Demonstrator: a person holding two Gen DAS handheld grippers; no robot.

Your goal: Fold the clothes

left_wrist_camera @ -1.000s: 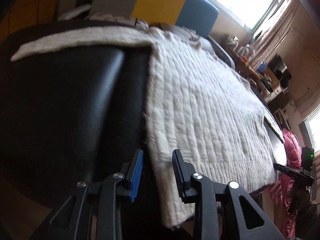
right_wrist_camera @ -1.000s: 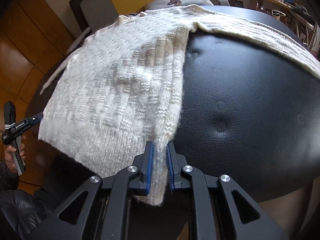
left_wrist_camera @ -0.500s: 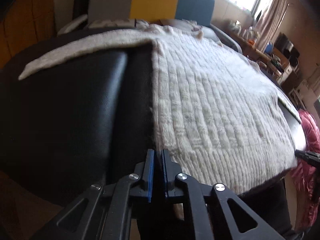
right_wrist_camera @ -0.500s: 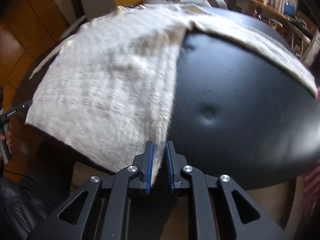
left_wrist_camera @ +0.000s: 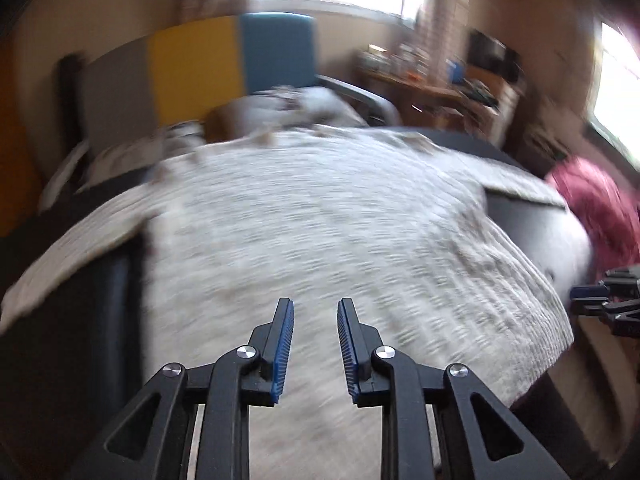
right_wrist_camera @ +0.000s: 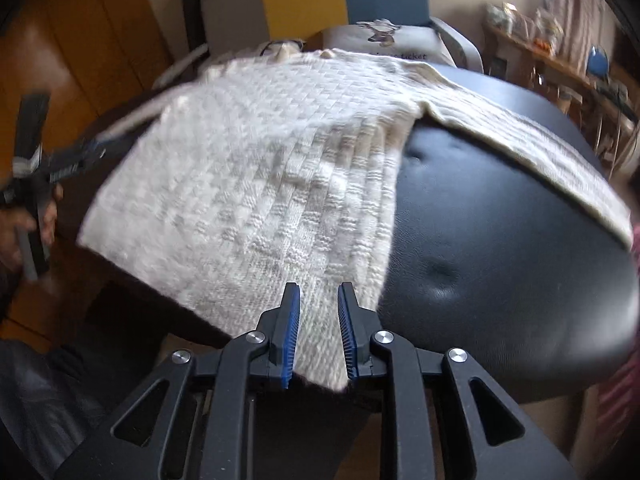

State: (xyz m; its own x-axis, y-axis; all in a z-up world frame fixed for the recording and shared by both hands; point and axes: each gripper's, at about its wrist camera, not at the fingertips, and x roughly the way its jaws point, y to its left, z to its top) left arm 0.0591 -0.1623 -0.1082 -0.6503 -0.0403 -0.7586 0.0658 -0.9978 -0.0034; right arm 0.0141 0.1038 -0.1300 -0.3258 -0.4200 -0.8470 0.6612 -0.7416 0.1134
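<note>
A cream knitted sweater (left_wrist_camera: 340, 232) lies spread flat on a black padded table (left_wrist_camera: 80, 320), with both sleeves out to the sides. My left gripper (left_wrist_camera: 314, 304) hovers over the sweater's lower middle in a blurred view. Its jaws are opening and nothing is between them. In the right wrist view the sweater (right_wrist_camera: 260, 184) hangs its near right corner over the table (right_wrist_camera: 500, 240) edge. My right gripper (right_wrist_camera: 319, 290) is at that corner, its jaws opening with the cloth lying loose between them. The left gripper (right_wrist_camera: 76, 160) shows at the far left, held by a hand (right_wrist_camera: 32, 216).
Grey, yellow and blue chair backs (left_wrist_camera: 192, 68) stand behind the table, with a printed pale garment (right_wrist_camera: 384, 36) on one seat. A magenta cloth (left_wrist_camera: 592, 200) lies off the right side. A cluttered wooden desk (left_wrist_camera: 432, 88) stands by the window.
The left gripper shut at the sweater's left hem edge, then opened and swung right over its middle. The right gripper's jaws, shut on the hem corner before, have parted.
</note>
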